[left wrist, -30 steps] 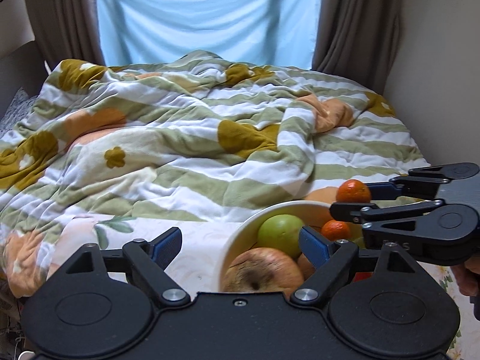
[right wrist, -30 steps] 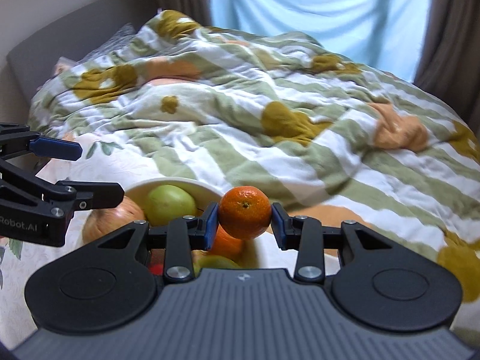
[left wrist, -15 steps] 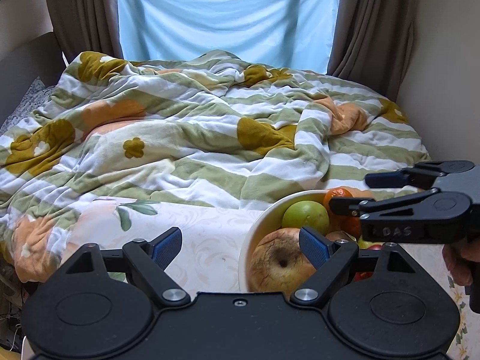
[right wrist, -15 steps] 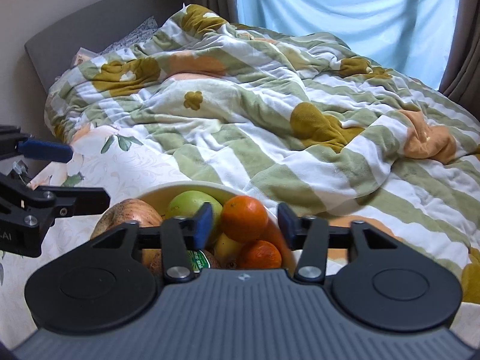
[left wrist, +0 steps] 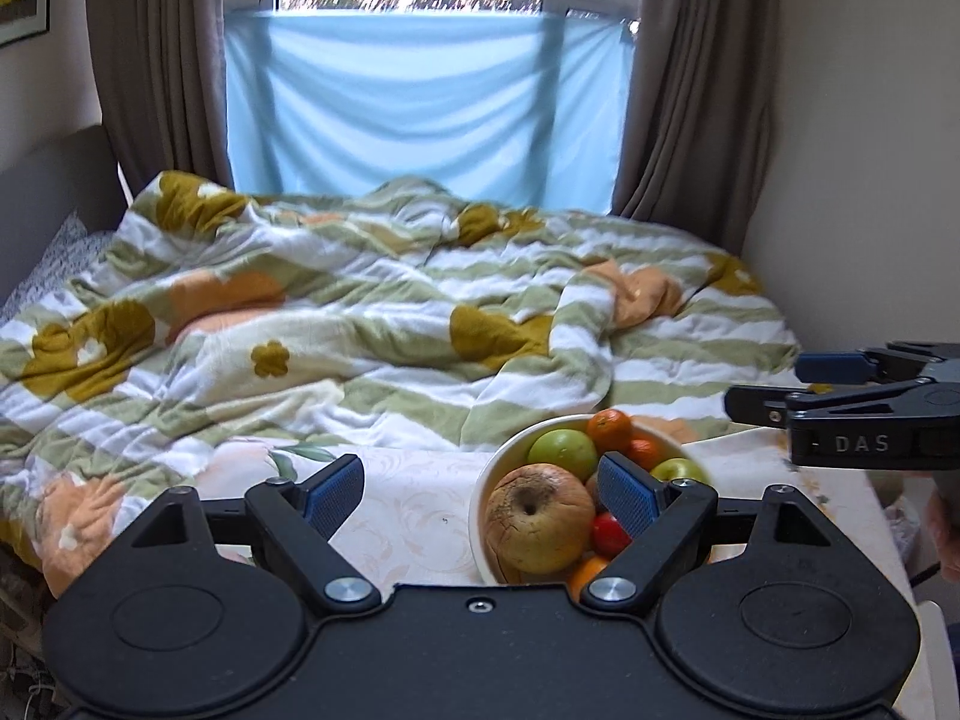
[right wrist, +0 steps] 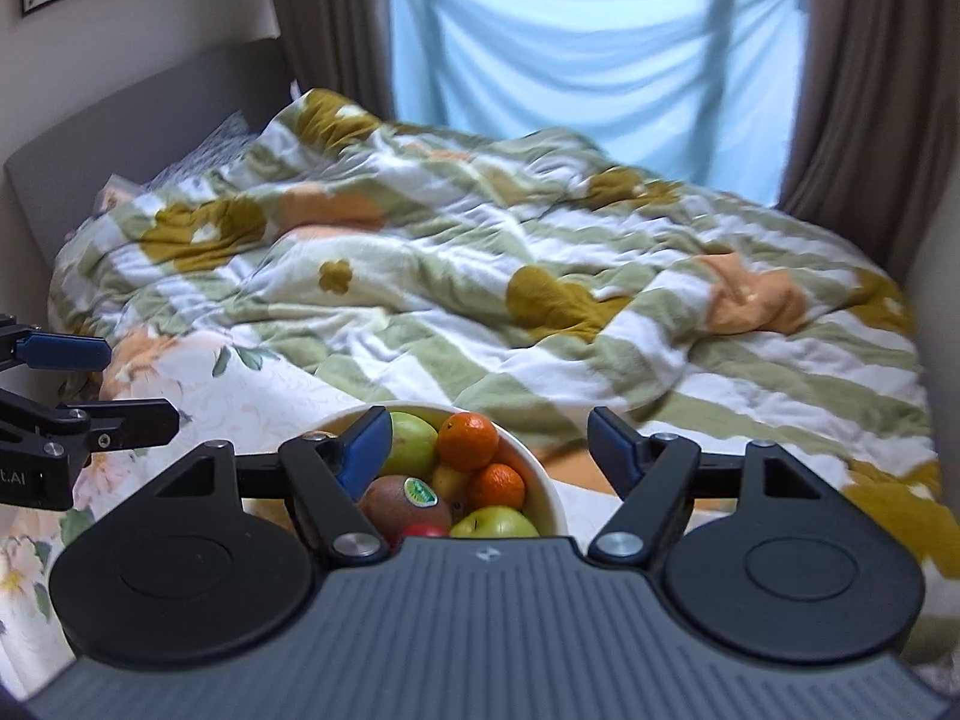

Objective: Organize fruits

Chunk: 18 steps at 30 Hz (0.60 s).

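Note:
A cream bowl [left wrist: 528, 429] full of fruit stands on a floral tablecloth. In it lie a wrinkled brown apple [left wrist: 537, 516], green apples, a red fruit and a mandarin [left wrist: 609, 429] on top. My left gripper [left wrist: 480, 495] hovers open and empty, back from the bowl. In the right wrist view the bowl [right wrist: 551, 495] shows the mandarin [right wrist: 468, 432], a stickered kiwi [right wrist: 405, 501] and a green apple [right wrist: 411, 444]. My right gripper [right wrist: 489, 444] is above the bowl, its jaws opening, with nothing pressed between the pads. Each gripper shows at the other view's edge.
A bed with a rumpled green, white and mustard quilt [left wrist: 360, 330] fills the space beyond the table [left wrist: 408, 510]. Brown curtains and a blue sheet over the window stand behind it. A wall runs along the right. Part of a person's hand [left wrist: 942, 522] shows at the right edge.
The right gripper opened and let go of the mandarin, which now rests on top of the fruit in the bowl. Both grippers drew back and up from the bowl.

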Available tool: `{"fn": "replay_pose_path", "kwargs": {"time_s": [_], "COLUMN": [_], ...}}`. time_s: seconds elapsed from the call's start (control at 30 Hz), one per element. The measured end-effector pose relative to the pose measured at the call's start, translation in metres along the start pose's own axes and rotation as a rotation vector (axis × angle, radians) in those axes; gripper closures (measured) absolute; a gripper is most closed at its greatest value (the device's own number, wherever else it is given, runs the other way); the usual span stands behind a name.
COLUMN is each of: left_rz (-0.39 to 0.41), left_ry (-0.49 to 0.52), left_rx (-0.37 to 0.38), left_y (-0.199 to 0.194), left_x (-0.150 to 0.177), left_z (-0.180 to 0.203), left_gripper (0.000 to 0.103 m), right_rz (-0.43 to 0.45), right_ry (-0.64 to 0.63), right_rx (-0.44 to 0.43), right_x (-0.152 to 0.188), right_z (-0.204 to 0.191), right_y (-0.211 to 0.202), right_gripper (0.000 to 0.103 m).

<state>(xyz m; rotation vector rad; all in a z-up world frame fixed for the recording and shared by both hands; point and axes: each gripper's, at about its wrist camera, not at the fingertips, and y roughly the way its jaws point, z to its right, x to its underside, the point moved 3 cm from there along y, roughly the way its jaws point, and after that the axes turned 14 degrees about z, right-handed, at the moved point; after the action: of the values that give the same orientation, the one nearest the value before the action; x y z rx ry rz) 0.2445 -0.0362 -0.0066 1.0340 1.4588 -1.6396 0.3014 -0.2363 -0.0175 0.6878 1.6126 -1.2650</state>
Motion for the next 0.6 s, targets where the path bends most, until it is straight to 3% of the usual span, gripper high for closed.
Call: {"fn": "replay_pose_path", "kwargs": {"time_s": [0.23,0.43,0.6], "left_rz": [0.046,0.054,0.054], "left_ry": [0.009,0.032,0.047], "left_rx": [0.037,0.049,0.046], "left_y": [-0.058,-0.097,-0.120], "left_x": [0.002,0.015,0.030], "left_z": [-0.004,-0.006,-0.006], "left_gripper": [0.015,0.014,0.001], "right_rz": [0.027,0.000,-0.025], "right_ry": [0.043,0.072,0.093], "right_rx": [0.144,0.274,0.321], "right_x": [0.001,0.022,0.041], "right_z": [-0.015,-0.030,-0.042], "right_y": [-0.084,-0.143,-0.175], "right_gripper": [0.015,0.006,0.002]}}
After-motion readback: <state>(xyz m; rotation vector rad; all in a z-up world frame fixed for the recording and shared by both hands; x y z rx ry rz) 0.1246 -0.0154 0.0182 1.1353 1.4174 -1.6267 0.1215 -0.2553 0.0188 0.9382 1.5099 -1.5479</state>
